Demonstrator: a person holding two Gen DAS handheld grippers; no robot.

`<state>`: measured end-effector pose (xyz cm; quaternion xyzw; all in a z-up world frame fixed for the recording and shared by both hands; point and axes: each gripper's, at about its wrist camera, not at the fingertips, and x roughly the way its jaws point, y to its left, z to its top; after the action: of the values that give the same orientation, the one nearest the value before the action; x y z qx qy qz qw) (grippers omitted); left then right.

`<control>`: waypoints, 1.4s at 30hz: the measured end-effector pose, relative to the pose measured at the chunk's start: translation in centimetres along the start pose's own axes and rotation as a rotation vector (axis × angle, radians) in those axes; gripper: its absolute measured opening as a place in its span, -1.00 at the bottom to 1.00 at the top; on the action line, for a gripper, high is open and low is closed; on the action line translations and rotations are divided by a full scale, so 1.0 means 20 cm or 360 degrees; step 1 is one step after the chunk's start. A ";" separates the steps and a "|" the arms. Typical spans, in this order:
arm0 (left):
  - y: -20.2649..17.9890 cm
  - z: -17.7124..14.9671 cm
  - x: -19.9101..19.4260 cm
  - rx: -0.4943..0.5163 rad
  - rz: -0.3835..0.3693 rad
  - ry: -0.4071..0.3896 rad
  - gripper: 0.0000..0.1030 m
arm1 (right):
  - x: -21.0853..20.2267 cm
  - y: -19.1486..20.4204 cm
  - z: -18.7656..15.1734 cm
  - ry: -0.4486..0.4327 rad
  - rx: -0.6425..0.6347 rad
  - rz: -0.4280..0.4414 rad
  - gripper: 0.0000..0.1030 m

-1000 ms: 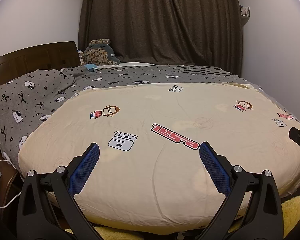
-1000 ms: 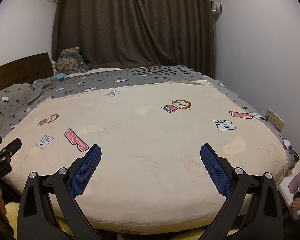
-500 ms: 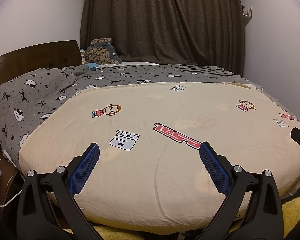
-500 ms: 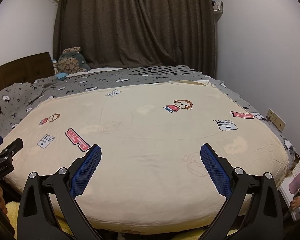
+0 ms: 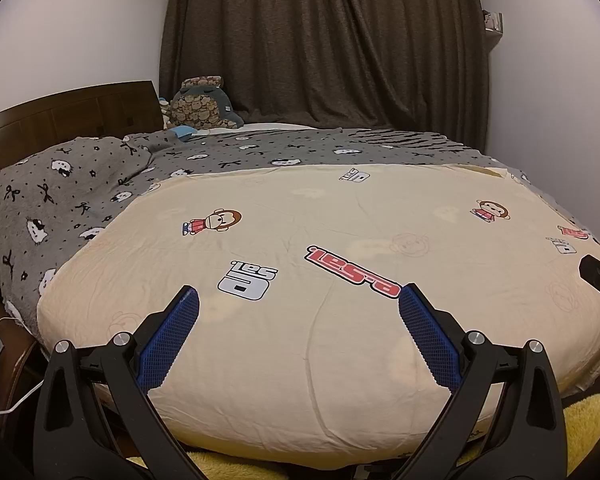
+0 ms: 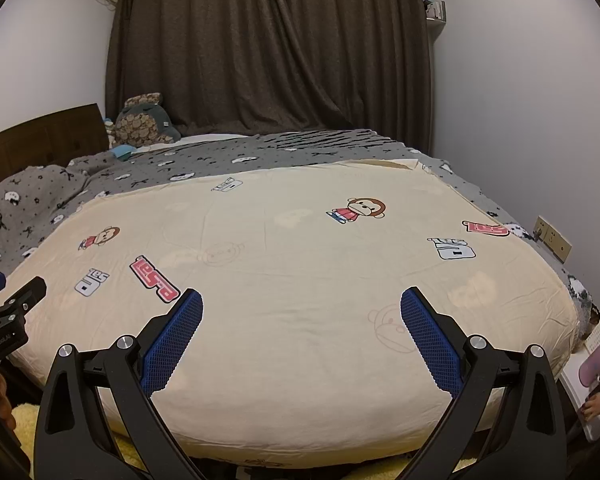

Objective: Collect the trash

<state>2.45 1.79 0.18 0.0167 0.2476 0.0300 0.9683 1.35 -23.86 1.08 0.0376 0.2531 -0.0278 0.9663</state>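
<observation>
Both jaws spread wide, nothing held: left gripper (image 5: 296, 312) and right gripper (image 6: 300, 312) hover at the foot of the cream duvet (image 5: 340, 216). No trash visible on it (maybe off-frame), so pan slowly before you commit.

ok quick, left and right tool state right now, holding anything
left tool: open, holding nothing, above the cream quilt.
right tool: open, holding nothing.
</observation>
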 end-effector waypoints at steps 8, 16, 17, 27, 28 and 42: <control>-0.01 0.00 0.00 0.0000 -0.0006 0.0000 0.84 | 0.01 0.01 0.00 0.0005 -0.0001 0.0000 0.93; -0.01 0.00 0.00 0.0002 -0.0007 0.0001 0.84 | 0.01 0.01 -0.01 0.0011 -0.0004 0.0006 0.93; -0.01 0.00 0.00 0.0001 -0.0008 0.0001 0.84 | 0.01 0.01 -0.01 0.0011 -0.0004 0.0006 0.93; -0.01 0.00 0.01 -0.0003 -0.0003 0.0000 0.84 | 0.01 0.01 -0.01 0.0011 -0.0005 0.0004 0.93; -0.01 0.00 0.00 -0.0004 -0.0004 0.0000 0.84 | 0.01 0.01 -0.01 0.0013 -0.0006 0.0005 0.93; -0.02 0.00 0.00 -0.0010 -0.0004 -0.0008 0.84 | 0.02 0.02 -0.01 0.0011 -0.0004 0.0007 0.93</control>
<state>2.49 1.47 0.09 0.0135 0.2451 0.0294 0.9690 1.57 -23.45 0.81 0.0370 0.2563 -0.0252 0.9656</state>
